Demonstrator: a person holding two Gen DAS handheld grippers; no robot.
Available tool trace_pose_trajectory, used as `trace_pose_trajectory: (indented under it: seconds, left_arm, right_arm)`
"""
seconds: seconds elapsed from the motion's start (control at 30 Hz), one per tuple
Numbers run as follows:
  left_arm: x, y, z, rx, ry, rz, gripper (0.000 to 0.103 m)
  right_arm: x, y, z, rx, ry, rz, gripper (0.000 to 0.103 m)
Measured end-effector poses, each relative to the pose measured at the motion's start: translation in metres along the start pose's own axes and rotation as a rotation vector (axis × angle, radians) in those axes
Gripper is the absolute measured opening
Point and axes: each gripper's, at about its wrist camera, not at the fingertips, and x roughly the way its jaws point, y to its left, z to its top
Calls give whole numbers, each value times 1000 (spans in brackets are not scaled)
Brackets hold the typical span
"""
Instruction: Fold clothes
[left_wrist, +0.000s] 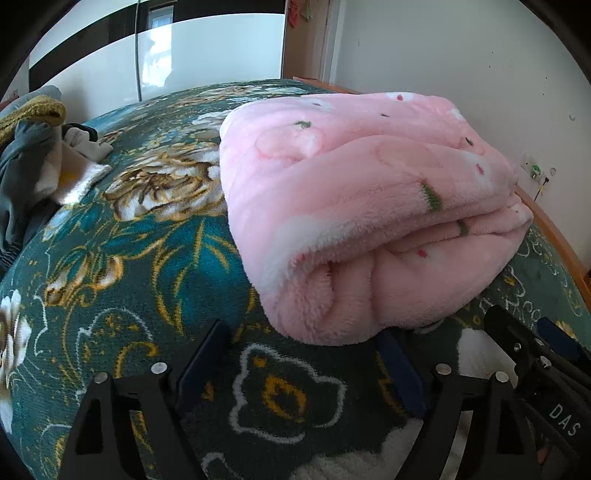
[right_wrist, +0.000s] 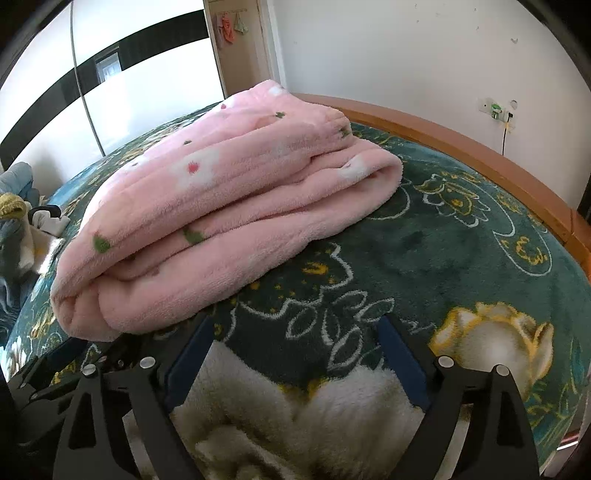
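Observation:
A pink fleece garment with white flowers and green leaf marks lies folded in a thick bundle on the bed; it also shows in the right wrist view. My left gripper is open and empty, just in front of the bundle's near folded edge, not touching it. My right gripper is open and empty, to the right of the bundle's near end, above the bedspread. The right gripper's black body shows at the lower right of the left wrist view.
The bed has a dark green floral bedspread and a wooden frame edge along the white wall. A pile of other clothes lies at the far left. A wardrobe with glossy doors stands behind.

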Motion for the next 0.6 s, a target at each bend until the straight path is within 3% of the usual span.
trace_pose_trajectory:
  seconds: [0.6]
  left_arm:
    - [-4, 2, -2, -22, -10, -32, 88]
  right_arm:
    - [-8, 8, -2, 3, -13, 19, 95]
